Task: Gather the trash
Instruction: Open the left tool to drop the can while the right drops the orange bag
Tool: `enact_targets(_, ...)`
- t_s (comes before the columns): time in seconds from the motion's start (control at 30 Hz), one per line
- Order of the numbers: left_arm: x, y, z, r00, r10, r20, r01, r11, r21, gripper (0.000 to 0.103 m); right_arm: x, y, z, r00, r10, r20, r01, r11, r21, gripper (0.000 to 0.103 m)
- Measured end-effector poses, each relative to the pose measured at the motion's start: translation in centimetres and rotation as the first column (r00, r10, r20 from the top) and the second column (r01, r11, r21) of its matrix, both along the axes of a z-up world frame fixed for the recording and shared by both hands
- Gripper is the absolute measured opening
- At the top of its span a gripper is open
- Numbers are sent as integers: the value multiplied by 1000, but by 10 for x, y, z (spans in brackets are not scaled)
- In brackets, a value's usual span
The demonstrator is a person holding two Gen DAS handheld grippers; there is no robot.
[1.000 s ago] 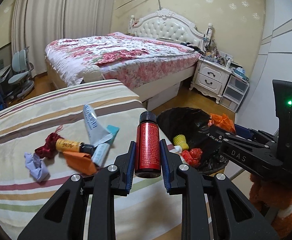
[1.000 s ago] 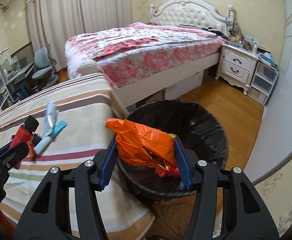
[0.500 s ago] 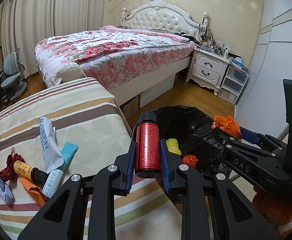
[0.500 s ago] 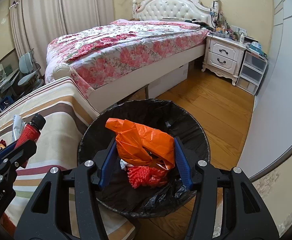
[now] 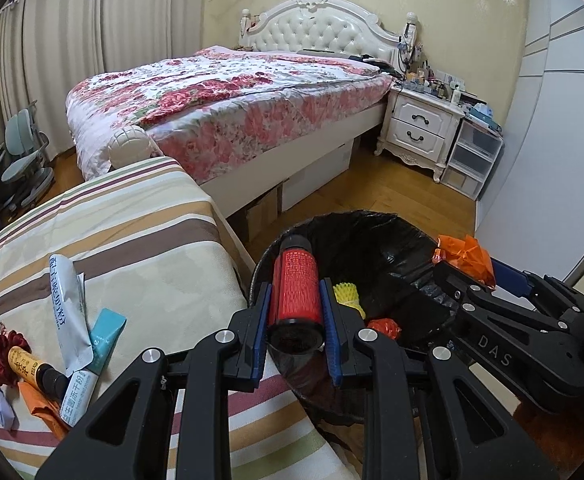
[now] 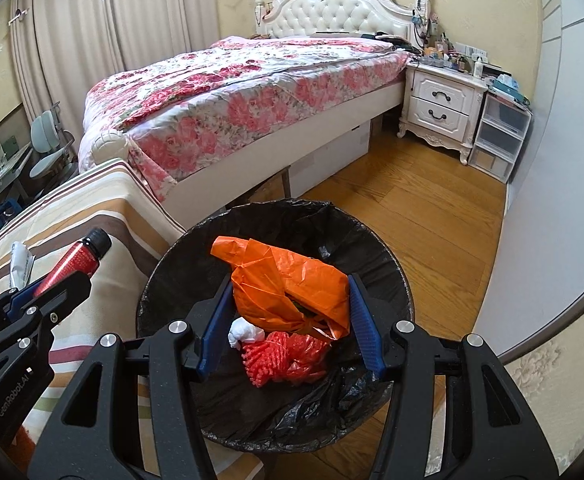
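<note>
My left gripper is shut on a red bottle with a black cap and holds it over the near rim of the black-lined trash bin. My right gripper is shut on a crumpled orange plastic bag and holds it over the bin's opening. Inside the bin lie a red net, a white wad and a yellow foam net. More trash lies on the striped bed at the left: a white pouch, a teal tube, a small yellow-labelled bottle, orange paper.
The striped bed borders the bin on the left. A floral bed stands behind, with a white nightstand and plastic drawers at the right. Wooden floor lies beyond the bin. A curved white wall is at the right.
Both grippers have moved right, from over the striped bed towards the bin. The red bottle now hangs over the bin's rim and the orange bag is over its middle. Both grips are unchanged.
</note>
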State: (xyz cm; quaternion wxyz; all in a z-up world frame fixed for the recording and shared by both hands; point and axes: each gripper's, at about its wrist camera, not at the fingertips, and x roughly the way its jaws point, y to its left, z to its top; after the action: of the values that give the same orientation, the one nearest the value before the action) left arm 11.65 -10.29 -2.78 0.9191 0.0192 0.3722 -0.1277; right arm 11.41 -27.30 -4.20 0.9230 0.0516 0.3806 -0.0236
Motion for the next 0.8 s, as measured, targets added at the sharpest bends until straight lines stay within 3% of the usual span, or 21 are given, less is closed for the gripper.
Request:
enact_targets(0.37, 6, -9, -3, 1000, -12, 4, 12, 1000, 26, 25, 3, -8, -3, 1000, -26, -6, 26, 1000, 6, 54)
enact_targets(0.43, 6, -9, -3, 1000, -8, 2, 8, 999, 31, 39, 4, -9, -3, 999, -32, -6, 32, 999, 8, 58)
enact_targets(0.5, 5, -8, -3, 1000, -1, 6, 0, 1000, 27, 44, 3, -10, -1, 999, -40, 2, 40, 999, 10, 61)
enact_targets(0.8, -2, 2, 5, 1000, 23, 15, -23, 1000, 6, 59, -7, -10, 7, 999, -49, 18, 49, 999, 12, 61)
